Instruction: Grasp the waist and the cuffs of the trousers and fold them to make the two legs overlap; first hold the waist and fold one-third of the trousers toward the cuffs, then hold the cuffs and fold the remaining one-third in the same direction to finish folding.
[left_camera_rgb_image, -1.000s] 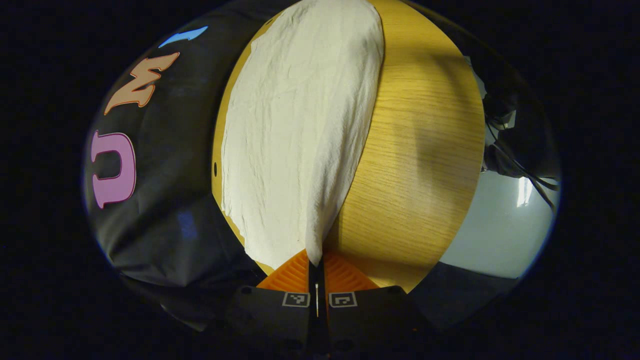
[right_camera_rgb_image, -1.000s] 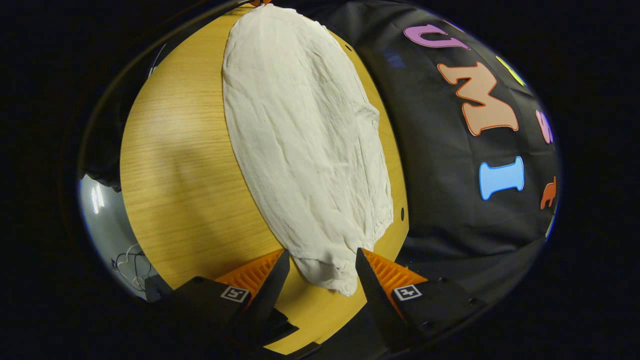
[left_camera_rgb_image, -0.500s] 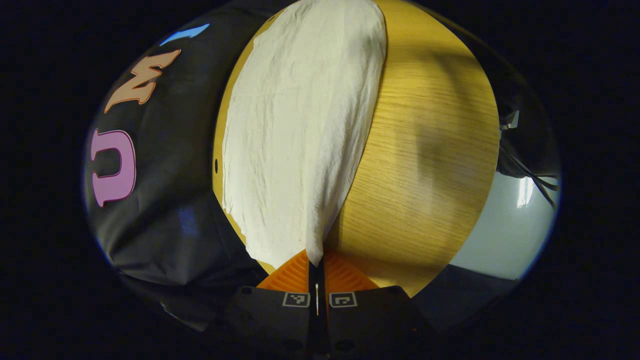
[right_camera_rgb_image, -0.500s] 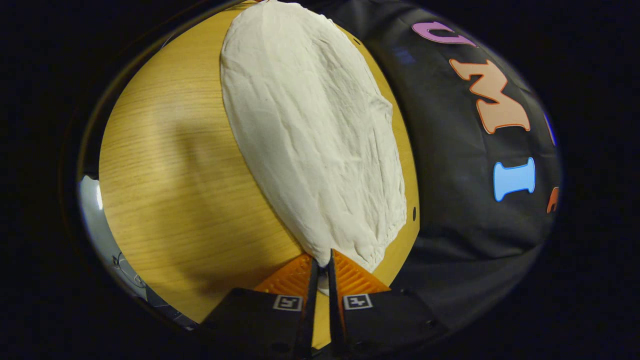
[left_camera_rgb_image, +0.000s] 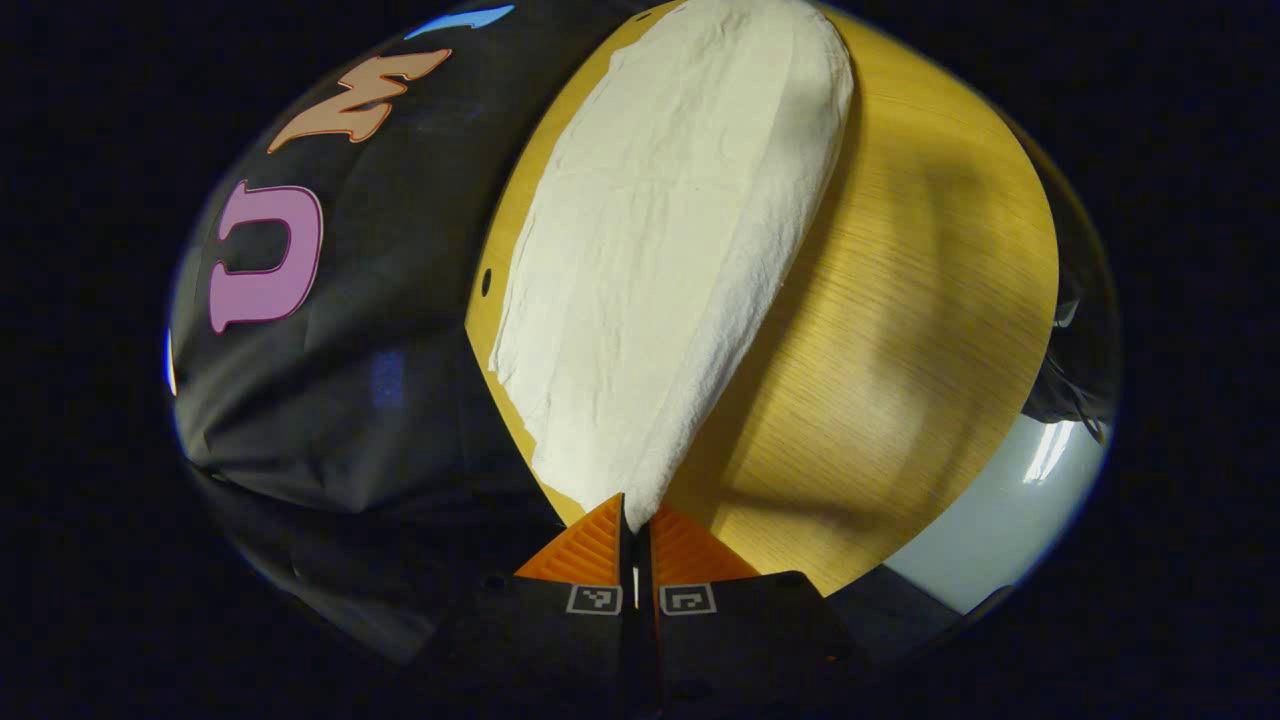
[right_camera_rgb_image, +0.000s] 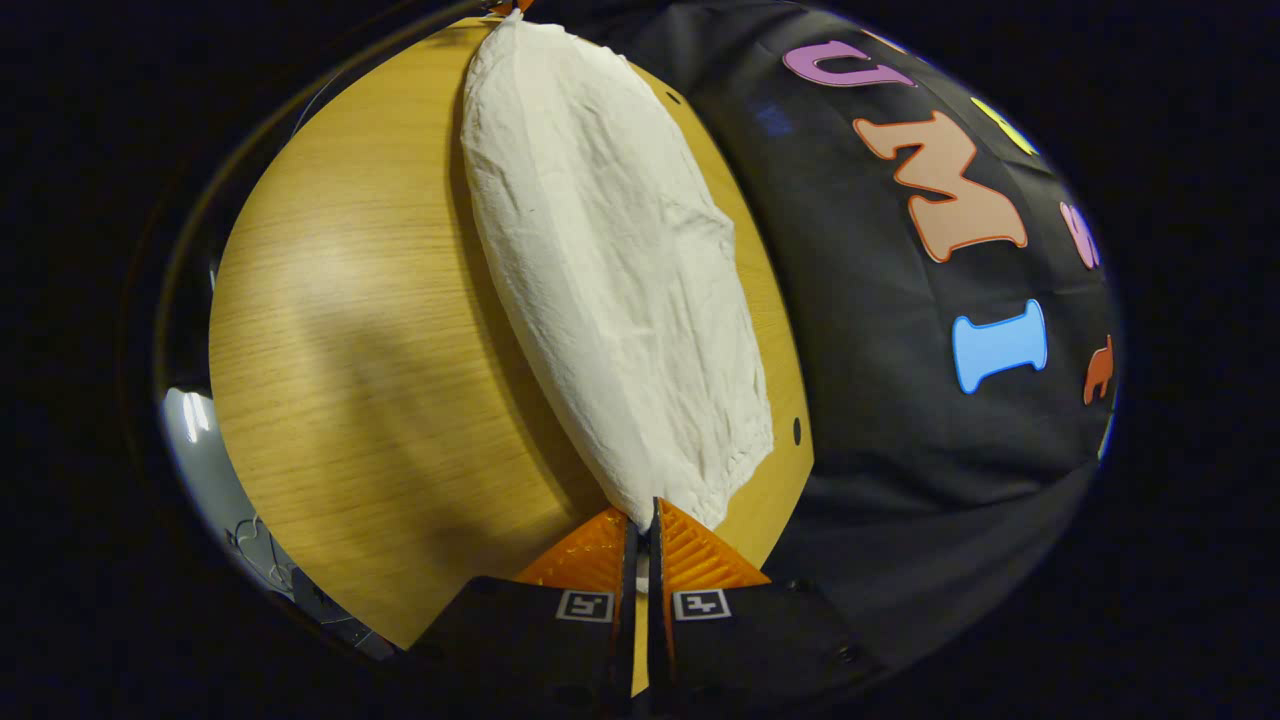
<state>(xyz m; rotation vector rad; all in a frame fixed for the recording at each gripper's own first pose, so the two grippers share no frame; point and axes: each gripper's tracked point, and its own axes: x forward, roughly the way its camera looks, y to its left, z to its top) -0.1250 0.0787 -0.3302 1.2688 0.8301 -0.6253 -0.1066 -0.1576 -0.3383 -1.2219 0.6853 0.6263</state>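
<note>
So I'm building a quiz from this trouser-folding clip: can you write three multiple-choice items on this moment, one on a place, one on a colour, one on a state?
1. Where do the trousers lie?
A. on the wooden table
B. on the floor
C. in a basket

2. What colour are the trousers?
A. dark blue
B. off-white
C. red

3. How does the right gripper stand?
A. wide open
B. shut on the cloth
C. shut on nothing

Key: 1 A, cloth spreads over the table. 2 B, the fabric is pale cream in both views. 3 B, its fingers pinch the cloth's near end; the left gripper pinches the other end likewise.
</note>
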